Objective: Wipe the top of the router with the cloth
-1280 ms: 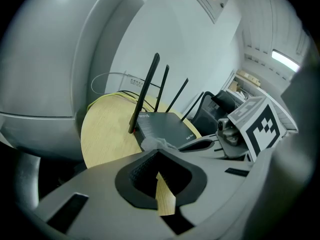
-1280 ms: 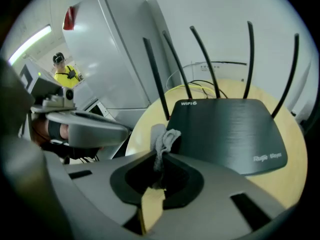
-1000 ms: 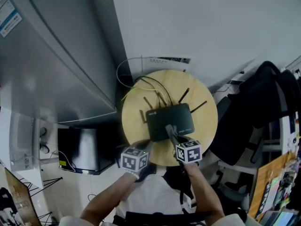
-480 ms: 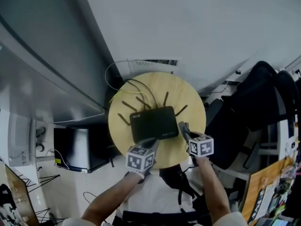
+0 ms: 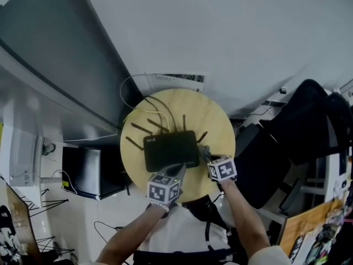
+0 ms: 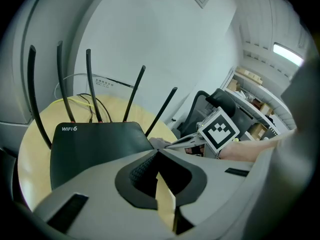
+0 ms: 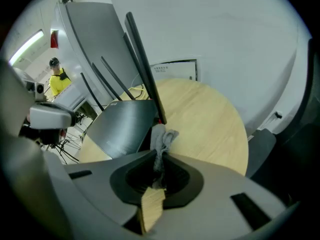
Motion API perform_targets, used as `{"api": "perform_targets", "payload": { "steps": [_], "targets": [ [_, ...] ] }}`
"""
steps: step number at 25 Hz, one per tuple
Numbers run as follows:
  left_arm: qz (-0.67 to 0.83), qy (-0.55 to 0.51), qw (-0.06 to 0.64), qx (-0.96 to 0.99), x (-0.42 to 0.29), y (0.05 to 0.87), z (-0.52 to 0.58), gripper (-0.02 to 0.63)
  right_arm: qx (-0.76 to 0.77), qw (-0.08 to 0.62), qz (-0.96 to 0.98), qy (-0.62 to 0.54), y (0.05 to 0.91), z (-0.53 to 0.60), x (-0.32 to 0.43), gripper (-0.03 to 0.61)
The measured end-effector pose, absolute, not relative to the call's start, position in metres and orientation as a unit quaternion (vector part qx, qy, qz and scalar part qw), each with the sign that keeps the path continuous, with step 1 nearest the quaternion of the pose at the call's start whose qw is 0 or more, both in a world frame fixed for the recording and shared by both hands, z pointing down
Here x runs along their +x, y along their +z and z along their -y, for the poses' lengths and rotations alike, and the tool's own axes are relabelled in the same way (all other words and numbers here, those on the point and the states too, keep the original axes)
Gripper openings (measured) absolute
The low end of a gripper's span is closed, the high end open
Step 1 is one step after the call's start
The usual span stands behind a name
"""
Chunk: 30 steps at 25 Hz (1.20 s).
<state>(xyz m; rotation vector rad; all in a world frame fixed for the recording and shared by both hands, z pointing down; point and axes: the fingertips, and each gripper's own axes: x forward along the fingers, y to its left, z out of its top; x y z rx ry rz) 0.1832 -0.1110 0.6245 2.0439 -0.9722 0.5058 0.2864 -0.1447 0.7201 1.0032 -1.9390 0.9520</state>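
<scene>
Nearest: my left gripper (image 6: 153, 153), jaws closed on nothing, tips at the near edge of the router (image 6: 95, 144). My right gripper (image 7: 159, 159) is clenched on the grey cloth (image 7: 162, 136), bunched beside the router's right corner at the foot of an antenna (image 7: 142, 59), not yet on the top. Beyond: cables (image 5: 157, 106) at the back of the round table (image 5: 218, 126). Risk, as I judge it: sweeping from here could snag the cloth on that antenna or shove the router and tug its cables.
</scene>
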Motion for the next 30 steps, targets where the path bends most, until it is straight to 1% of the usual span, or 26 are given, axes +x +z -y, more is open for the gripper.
{"api": "perform_targets", "payload": {
  "steps": [5, 11, 20, 30],
  "targets": [
    [0.417, 0.195, 0.405, 0.790, 0.178, 0.625, 0.109, -0.003, 0.359, 0.380, 0.771, 0.365, 0.732, 0.161, 0.278, 0.035],
    [0.445, 0.192, 0.407, 0.774, 0.171, 0.625, 0.102, -0.003, 0.323, 0.368, 0.797, 0.353, 0.729, 0.170, 0.266, 0.035],
    [0.461, 0.187, 0.410, 0.764, 0.168, 0.625, 0.085, -0.003, 0.267, 0.354, 0.825, 0.350, 0.723, 0.140, 0.266, 0.035],
    [0.448, 0.200, 0.400, 0.774, 0.159, 0.625, 0.077, -0.003, 0.264, 0.342, 0.829, 0.356, 0.718, 0.095, 0.263, 0.035]
  ]
}}
